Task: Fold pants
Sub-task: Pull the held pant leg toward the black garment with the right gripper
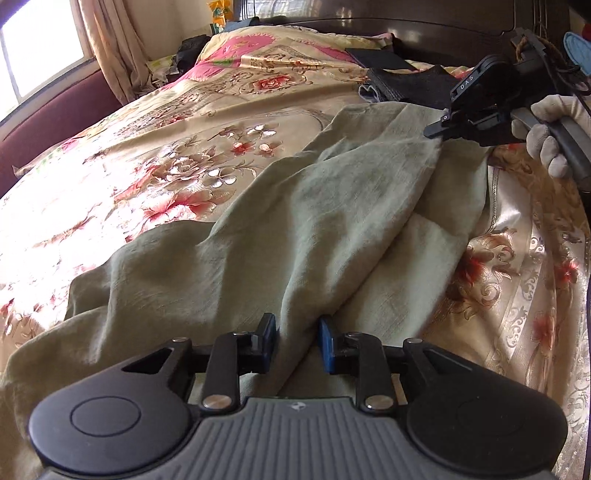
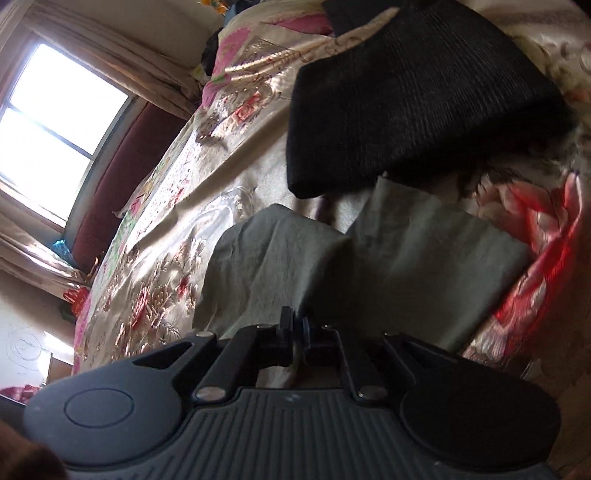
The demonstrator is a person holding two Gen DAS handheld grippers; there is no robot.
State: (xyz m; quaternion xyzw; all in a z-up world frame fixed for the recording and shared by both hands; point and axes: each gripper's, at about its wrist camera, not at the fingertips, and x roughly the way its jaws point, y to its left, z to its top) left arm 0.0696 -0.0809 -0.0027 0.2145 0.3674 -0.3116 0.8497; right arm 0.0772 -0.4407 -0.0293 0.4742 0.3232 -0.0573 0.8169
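Olive-green pants [image 1: 295, 221] lie crumpled across a floral bedspread [image 1: 166, 129]. My left gripper [image 1: 297, 343] has a thick ridge of the pants cloth between its blue pads [image 1: 325, 343], which stand a little apart around it. My right gripper [image 1: 439, 129], held by a gloved hand, pinches the far end of the pants and lifts it. In the right wrist view the right gripper [image 2: 295, 328] is shut on the green cloth [image 2: 424, 251], which hangs below it.
A folded dark garment [image 1: 410, 86] lies on the bed just beyond the pants, also large in the right wrist view [image 2: 417, 107]. A dark headboard [image 1: 424, 33] runs at the back. A window and curtain [image 1: 55, 48] are at the left.
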